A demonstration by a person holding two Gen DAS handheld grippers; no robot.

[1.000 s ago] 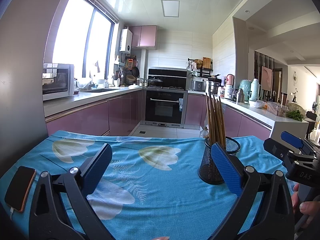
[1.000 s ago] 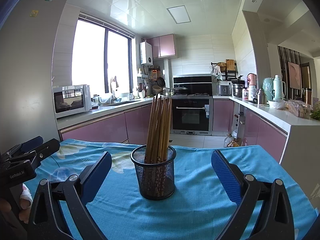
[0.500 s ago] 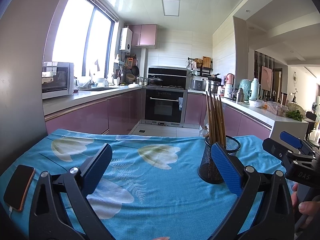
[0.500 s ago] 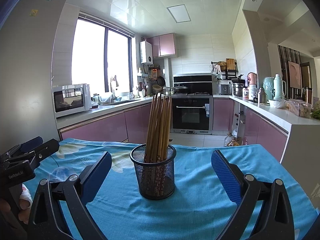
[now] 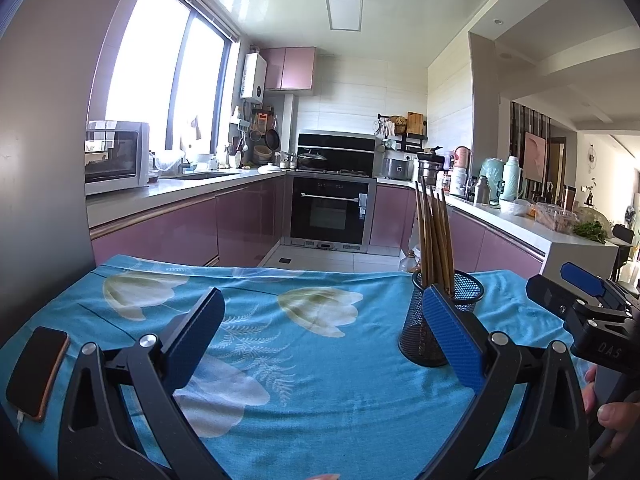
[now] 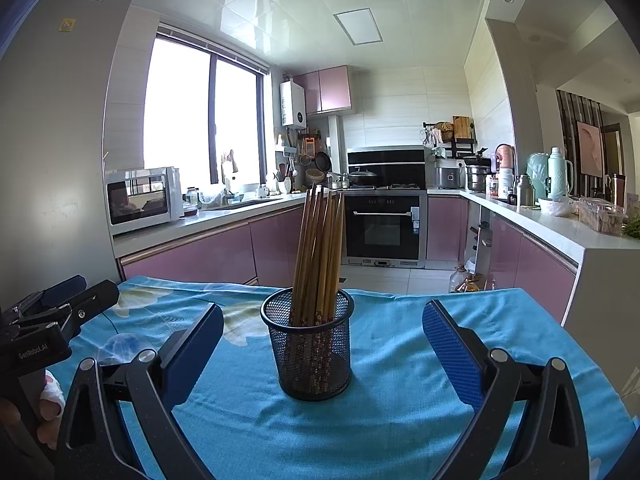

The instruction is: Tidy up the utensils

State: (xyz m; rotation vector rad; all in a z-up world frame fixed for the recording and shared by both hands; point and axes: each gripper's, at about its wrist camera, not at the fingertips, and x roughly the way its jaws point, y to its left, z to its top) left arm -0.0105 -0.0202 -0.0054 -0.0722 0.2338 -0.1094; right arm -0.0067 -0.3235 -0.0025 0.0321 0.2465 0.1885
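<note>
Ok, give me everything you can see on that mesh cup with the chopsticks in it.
The mesh cup is a round black wire-mesh holder, open-topped with a solid rim, standing upright on the blue floral tablecloth. A bundle of brown, wooden-looking chopsticks stands in it, leaning slightly and rising well above the rim. It sits centred ahead of the open right tongs, untouched by either pad. In the left view it stands off to the right.

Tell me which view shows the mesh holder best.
The right wrist view: the mesh holder stands centred and unblocked, with chopsticks inside. In the left wrist view it sits right of centre, partly hidden behind a finger of the left tongs.
</note>
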